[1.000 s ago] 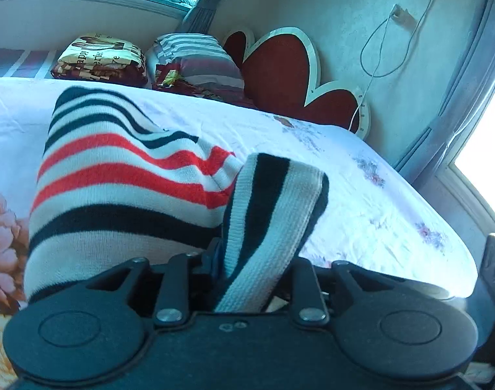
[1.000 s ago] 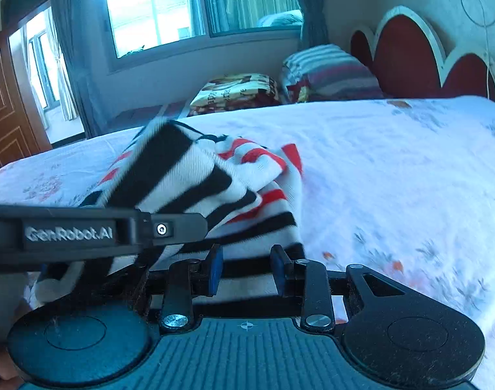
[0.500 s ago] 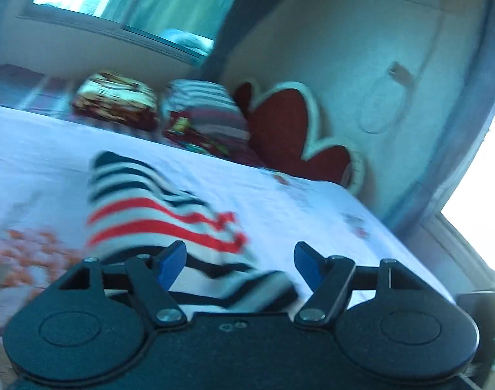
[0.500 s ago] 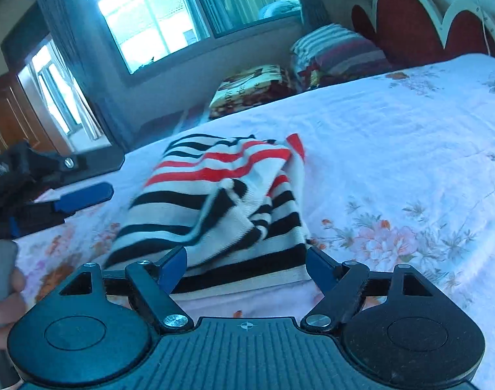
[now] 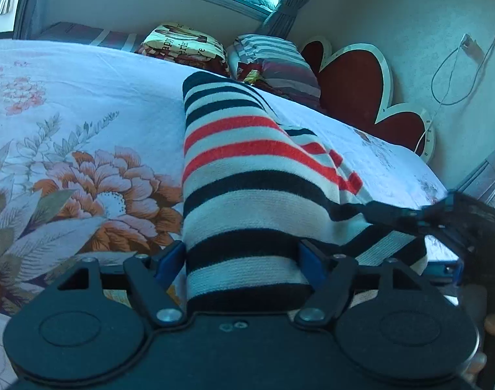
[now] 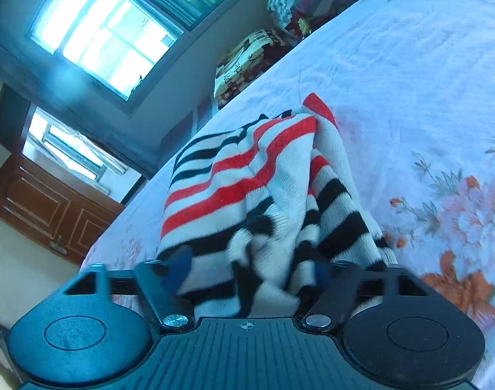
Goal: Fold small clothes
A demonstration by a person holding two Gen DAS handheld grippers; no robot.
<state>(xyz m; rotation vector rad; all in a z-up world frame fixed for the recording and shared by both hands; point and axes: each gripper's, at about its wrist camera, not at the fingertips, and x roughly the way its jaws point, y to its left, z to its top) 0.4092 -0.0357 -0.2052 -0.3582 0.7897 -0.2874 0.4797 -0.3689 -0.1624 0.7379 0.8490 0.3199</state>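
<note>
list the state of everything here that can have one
striped garment, folded narrow, lying on the bed sheet
left gripper, jaws just opened, wide, the garment's near end between them
right gripper, jaws just been closing around bunched cloth; grip too blurred to tell

Bedsheet (image 5: 85, 74) open left; pillows (image 5: 273, 61) block beyond.

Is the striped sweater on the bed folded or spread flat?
Folded: the striped sweater lies as a narrow layered bundle on the bed.
</note>
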